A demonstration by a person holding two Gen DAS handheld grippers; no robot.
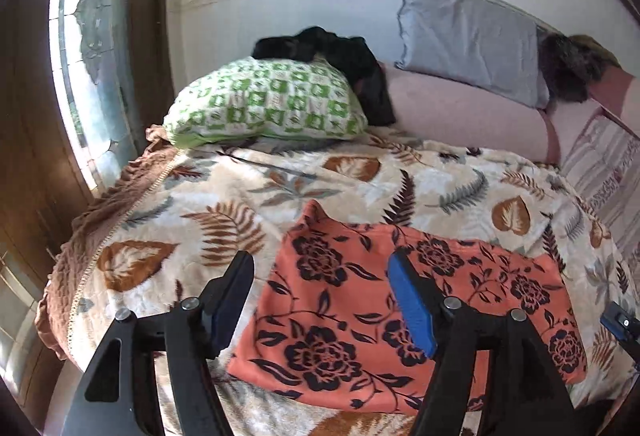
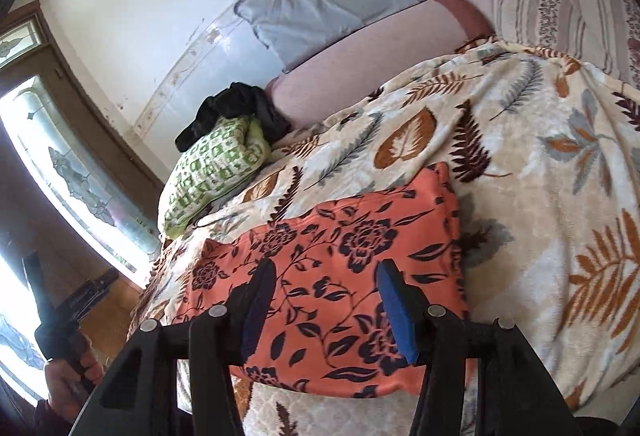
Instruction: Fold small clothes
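An orange cloth with black flowers lies folded flat in a rough rectangle on a leaf-patterned blanket. My left gripper hovers over the cloth's left half, jaws open, nothing between the blue pads. My right gripper hangs over the cloth's near part, also open and empty. In the right wrist view, a hand at the lower left holds the left gripper's handle. In the left wrist view, a bit of the right gripper shows at the right edge.
A green-and-white pillow sits at the blanket's far left with a black garment heaped on it. Behind are a pink bolster, a grey pillow and the wall. A window stands left of the bed's edge.
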